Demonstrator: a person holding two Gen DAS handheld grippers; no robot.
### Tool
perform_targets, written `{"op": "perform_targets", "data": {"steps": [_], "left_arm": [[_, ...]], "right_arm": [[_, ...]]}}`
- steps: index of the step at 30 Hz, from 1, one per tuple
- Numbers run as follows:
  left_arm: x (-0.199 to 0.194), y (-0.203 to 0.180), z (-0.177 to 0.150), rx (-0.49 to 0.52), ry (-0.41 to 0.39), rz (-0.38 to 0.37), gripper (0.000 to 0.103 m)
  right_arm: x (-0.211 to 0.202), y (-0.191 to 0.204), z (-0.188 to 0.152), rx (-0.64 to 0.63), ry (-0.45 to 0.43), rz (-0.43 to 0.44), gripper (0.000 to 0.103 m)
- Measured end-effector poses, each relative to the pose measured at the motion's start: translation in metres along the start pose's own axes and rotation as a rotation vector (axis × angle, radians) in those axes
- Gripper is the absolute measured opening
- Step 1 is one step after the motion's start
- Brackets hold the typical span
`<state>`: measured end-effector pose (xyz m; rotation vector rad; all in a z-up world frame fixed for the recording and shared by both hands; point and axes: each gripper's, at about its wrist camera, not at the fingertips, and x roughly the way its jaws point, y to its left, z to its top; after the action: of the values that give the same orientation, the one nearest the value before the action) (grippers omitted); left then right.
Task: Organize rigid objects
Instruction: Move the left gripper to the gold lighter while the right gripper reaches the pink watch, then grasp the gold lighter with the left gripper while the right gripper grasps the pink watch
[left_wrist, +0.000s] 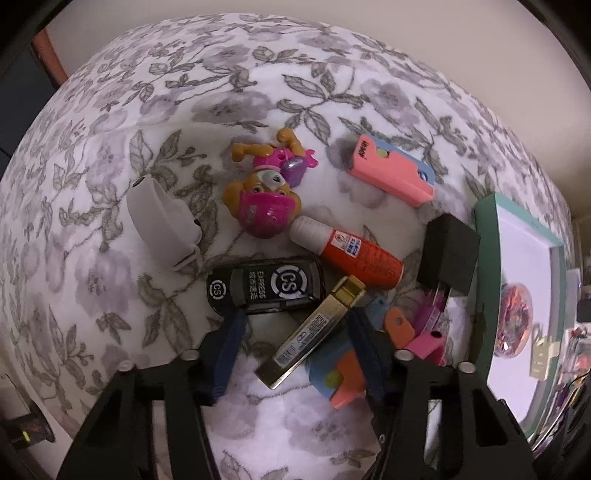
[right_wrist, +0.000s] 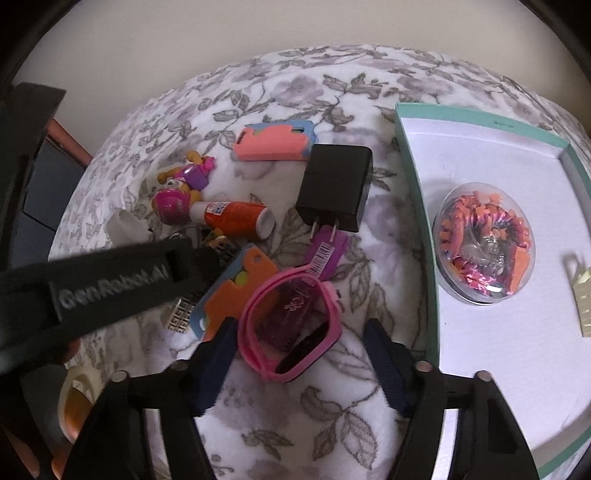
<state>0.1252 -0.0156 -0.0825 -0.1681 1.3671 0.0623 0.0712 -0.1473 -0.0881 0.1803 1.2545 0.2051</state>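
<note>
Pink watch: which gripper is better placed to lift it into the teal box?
Right. The right gripper straddles the pink watch, with the teal box right beside it. The left gripper is around the gold lighter.

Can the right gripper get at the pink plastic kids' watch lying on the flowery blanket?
Probably yes. The pink plastic kids' watch lies between the right gripper's open fingers, nothing covering it; the left finger is almost against its strap, the other stands clear.
</note>
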Motion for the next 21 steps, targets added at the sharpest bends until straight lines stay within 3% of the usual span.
{"op": "perform_targets", "data": {"steps": [1, 2, 8, 13, 21], "left_arm": [[0.002, -0.003, -0.001, 0.006, 0.009, -0.021, 0.034], [0.002, -0.004, -0.002, 0.003, 0.011, -0.04, 0.031], [0.005, -0.003, -0.003, -0.003, 0.023, -0.045, 0.029], [0.001, 0.004, -0.003, -0.007, 0.021, -0.038, 0.018], [-0.015, 0.011, 0.003, -0.013, -0.004, -0.043, 0.017]], "right_arm": [[0.0, 0.001, 0.0, 0.0, 0.002, 0.01, 0.059], [0.0, 0.001, 0.0, 0.002, 0.004, 0.021, 0.059], [0.0, 0.0, 0.0, 0.006, 0.005, 0.024, 0.059], [-0.001, 0.0, 0.0, 0.008, 0.007, 0.017, 0.059], [-0.01, -0.008, 0.0, 0.048, -0.001, 0.02, 0.059]]}}
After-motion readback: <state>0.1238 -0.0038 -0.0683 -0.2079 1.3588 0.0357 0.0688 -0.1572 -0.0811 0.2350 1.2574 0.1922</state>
